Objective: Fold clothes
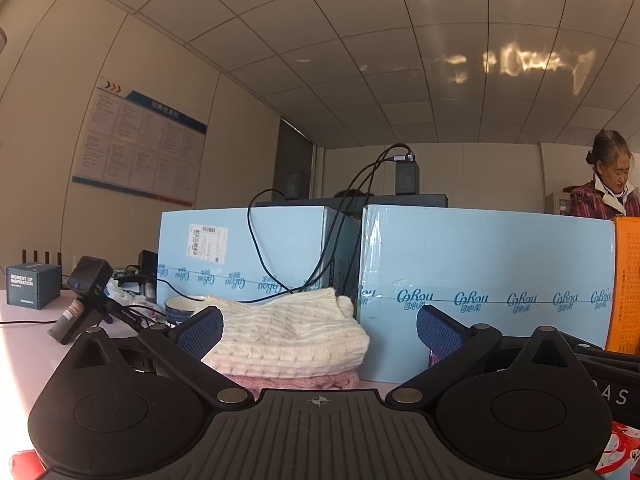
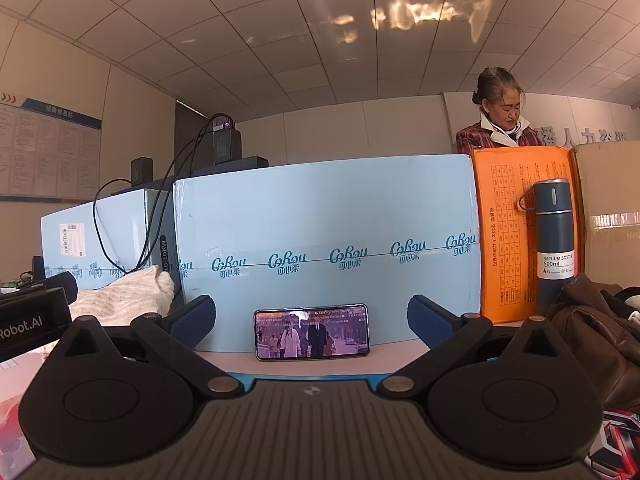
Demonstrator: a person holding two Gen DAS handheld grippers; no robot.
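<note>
While both spread wide and empty, left gripper [image 1: 320, 330] faces folded sweaters [image 1: 288, 340], right gripper [image 2: 311, 322] a phone [image 2: 312, 332]

Left claw [image 1: 320, 328] wide, sweaters [image 1: 288, 344] prob. folded

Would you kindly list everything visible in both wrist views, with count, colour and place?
cream knit sweater: 1, folded, atop the pink one, before the boxes
pink knit garment: 1, under the cream sweater
light blue cartons: 2, side by side along the back
orange box: 1, right of the cartons
vacuum bottle: 1, dark blue, upright before the orange box
phone: 1, screen lit, leaning on a carton
brown jacket: 1, far right
bowl: 1, white and blue, left of the sweaters
small dark box: 1, far left
black cables: several, draped over the cartons
person: 1, behind the boxes
left gripper: open, empty
right gripper: open, empty
</note>
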